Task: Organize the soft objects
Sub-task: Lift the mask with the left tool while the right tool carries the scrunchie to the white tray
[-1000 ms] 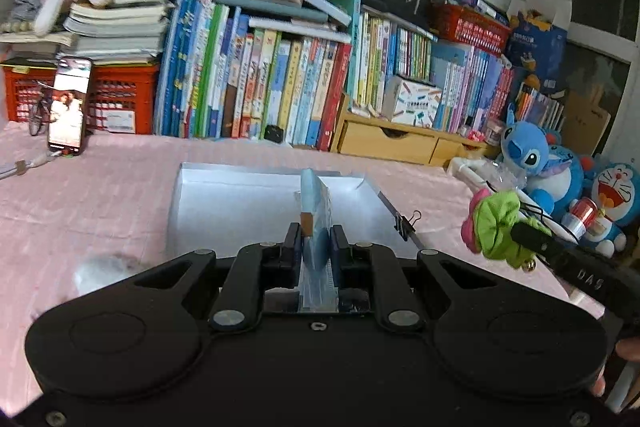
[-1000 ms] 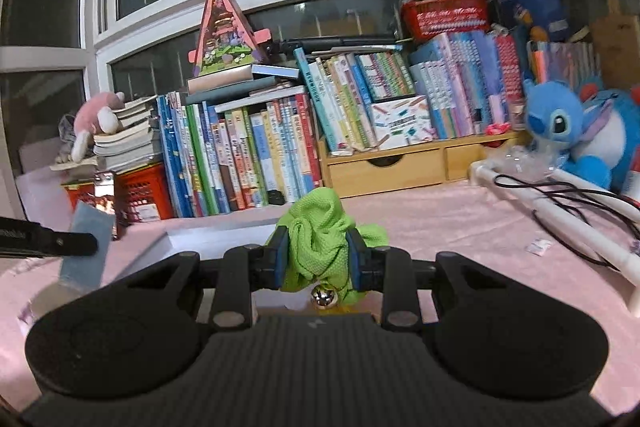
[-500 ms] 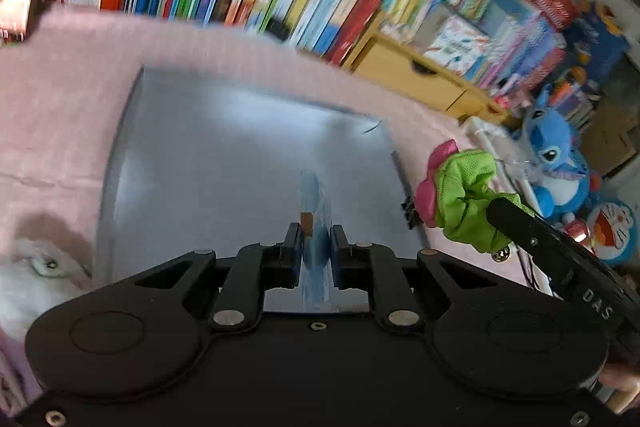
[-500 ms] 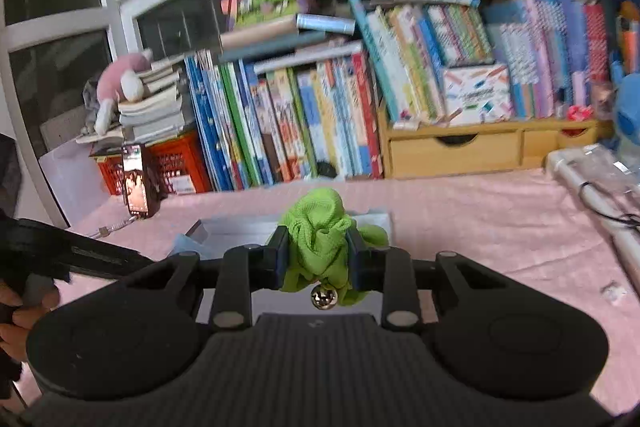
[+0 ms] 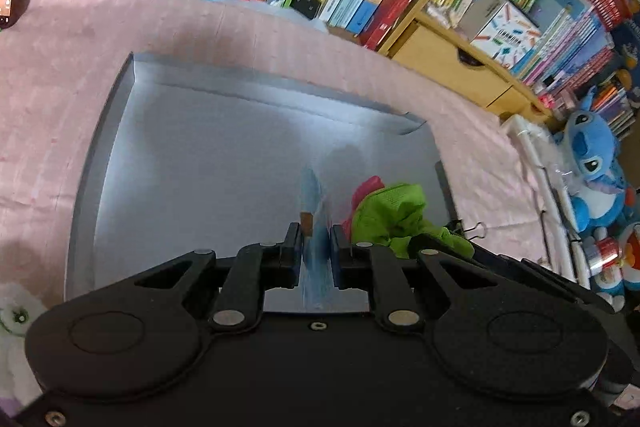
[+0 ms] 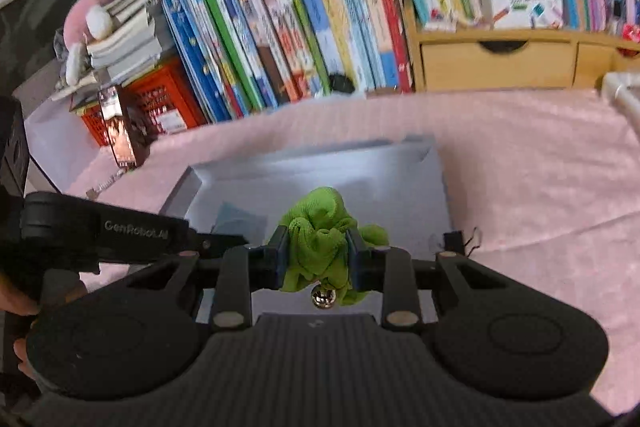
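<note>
Grippers both over grey tray (image 5: pixel 120 131); L gripper (image 5: pixel 316 247) clamps flat blue pack (image 5: pixel 312 199); R gripper (image 6: pixel 318 251) grips green scrunchie (image 6: pixel 320 227) w/ bell; risk: grippers collide, so close.

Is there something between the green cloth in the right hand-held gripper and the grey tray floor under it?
Nothing visible blocks it. The green cloth hangs over bare floor of the grey tray; only the blue packet, in the left hand-held gripper, is close beside it.
</note>
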`<state>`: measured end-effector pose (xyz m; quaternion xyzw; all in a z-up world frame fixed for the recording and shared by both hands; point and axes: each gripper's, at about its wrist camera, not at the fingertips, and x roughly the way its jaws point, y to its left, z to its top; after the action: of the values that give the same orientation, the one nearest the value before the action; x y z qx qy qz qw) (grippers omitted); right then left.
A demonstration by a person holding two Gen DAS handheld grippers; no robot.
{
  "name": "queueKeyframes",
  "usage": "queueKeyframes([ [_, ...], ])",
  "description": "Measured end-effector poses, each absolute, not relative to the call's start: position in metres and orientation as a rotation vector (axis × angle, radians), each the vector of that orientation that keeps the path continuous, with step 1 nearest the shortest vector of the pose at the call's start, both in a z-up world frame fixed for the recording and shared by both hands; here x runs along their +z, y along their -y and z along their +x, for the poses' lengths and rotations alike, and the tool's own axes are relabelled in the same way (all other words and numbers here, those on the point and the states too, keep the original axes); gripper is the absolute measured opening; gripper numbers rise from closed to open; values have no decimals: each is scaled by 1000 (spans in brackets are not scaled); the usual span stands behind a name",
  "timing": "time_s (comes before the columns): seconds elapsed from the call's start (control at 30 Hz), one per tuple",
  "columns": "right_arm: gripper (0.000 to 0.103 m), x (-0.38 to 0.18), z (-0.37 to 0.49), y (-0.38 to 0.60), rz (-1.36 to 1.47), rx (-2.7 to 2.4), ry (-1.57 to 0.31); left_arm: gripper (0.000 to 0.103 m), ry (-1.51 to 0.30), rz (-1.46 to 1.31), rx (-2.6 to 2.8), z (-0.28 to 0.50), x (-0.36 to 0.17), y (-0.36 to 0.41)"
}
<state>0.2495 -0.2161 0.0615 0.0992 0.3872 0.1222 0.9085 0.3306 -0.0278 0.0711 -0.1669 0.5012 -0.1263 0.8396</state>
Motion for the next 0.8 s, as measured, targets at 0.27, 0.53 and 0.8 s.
queueKeyframes([
  [0.27,35,55,259,204,137,240,-887,14,-1118,-358,-247,338,54,31],
  [0.53,36,46,268,200,111,238,-992,15,-1168,-361,-242,342,46,34],
  [0.8,39,42,269,195,89,245,-1035,33,-1190,-374,-226,343,45,31],
])
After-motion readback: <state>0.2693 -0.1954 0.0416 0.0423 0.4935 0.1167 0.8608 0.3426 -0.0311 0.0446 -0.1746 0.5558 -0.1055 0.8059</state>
